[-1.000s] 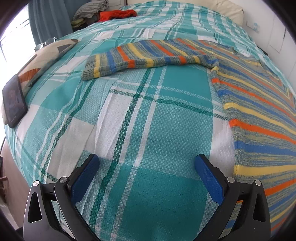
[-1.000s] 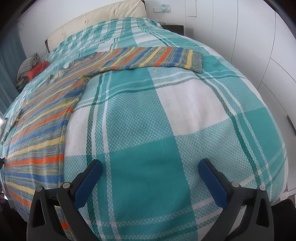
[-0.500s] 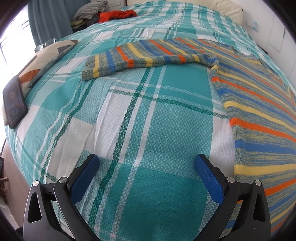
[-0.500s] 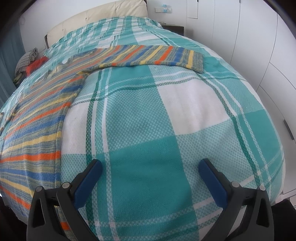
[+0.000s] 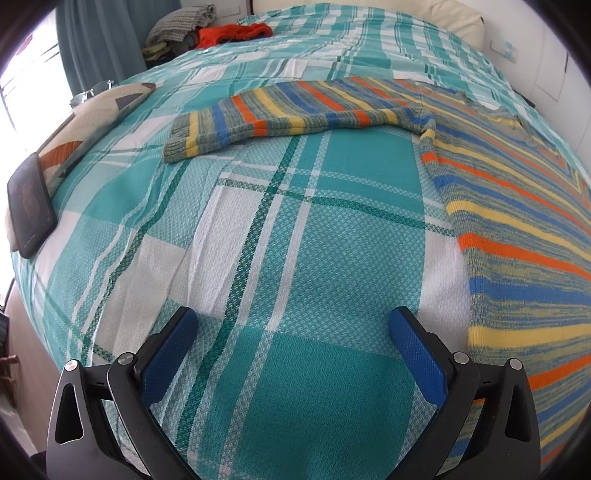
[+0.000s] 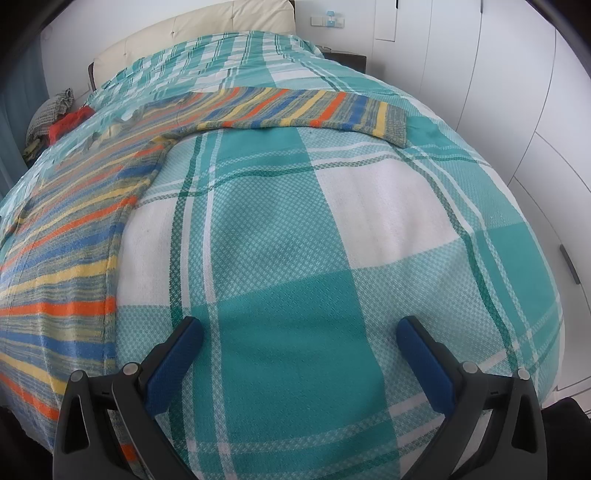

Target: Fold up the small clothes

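A striped knit sweater [image 5: 517, 206] in blue, orange, yellow and grey lies flat on a teal plaid bedspread [image 5: 295, 229]. Its left sleeve [image 5: 280, 114] stretches out to the left in the left wrist view. Its right sleeve [image 6: 314, 110] stretches to the right in the right wrist view, with the body [image 6: 59, 266] at the left. My left gripper [image 5: 293, 325] is open and empty over bare bedspread, left of the sweater's hem. My right gripper [image 6: 301, 332] is open and empty over the bedspread [image 6: 332, 229], right of the hem.
A patterned pillow [image 5: 85, 122] and a dark tablet-like object [image 5: 29, 203] lie at the bed's left edge. A pile of red and grey clothes [image 5: 207, 31] sits at the far left corner. White wardrobe doors [image 6: 517, 92] stand right of the bed. A cream headboard [image 6: 192, 40] is behind.
Both grippers have shifted slightly over the bed: the left view drifts a little left, the right view a little right and nearer. Both stay open. The sweater has not moved.
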The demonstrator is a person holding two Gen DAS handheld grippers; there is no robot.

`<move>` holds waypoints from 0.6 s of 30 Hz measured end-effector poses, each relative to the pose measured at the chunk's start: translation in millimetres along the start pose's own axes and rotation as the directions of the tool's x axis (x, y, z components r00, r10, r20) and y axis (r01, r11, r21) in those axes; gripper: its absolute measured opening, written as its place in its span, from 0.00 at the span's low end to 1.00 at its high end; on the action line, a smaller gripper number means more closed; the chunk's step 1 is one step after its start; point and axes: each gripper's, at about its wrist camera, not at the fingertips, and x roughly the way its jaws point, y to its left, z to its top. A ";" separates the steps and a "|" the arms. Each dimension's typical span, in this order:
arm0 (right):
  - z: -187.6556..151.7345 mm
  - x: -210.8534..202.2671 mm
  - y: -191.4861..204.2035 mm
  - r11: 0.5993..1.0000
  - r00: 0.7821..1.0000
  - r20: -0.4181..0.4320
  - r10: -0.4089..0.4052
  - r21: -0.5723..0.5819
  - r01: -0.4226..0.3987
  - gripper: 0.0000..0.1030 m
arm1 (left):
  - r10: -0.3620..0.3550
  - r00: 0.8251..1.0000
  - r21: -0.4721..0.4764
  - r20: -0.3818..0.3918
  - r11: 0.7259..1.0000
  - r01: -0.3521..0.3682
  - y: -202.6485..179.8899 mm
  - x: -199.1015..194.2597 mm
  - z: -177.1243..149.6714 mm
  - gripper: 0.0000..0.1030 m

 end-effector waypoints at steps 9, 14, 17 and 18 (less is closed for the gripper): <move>0.4 0.7 1.5 1.000 1.000 0.005 -0.015 -0.006 0.015 1.00 | 0.000 1.000 0.000 0.000 1.000 0.000 0.3 0.0 0.0 1.00; 0.2 0.4 2.0 1.000 1.000 0.006 -0.019 -0.008 0.020 1.00 | 0.001 1.000 0.000 0.001 1.000 -0.001 -0.1 -0.1 -0.2 1.00; 0.1 0.4 2.1 1.000 1.000 0.006 -0.019 -0.008 0.019 1.00 | 0.001 1.000 0.000 0.001 1.000 -0.001 -0.3 -0.2 -0.4 1.00; 0.4 0.5 1.8 1.000 1.000 0.007 -0.019 -0.008 0.019 1.00 | 0.001 1.000 0.000 0.001 1.000 -0.001 -0.4 -0.2 -0.5 1.00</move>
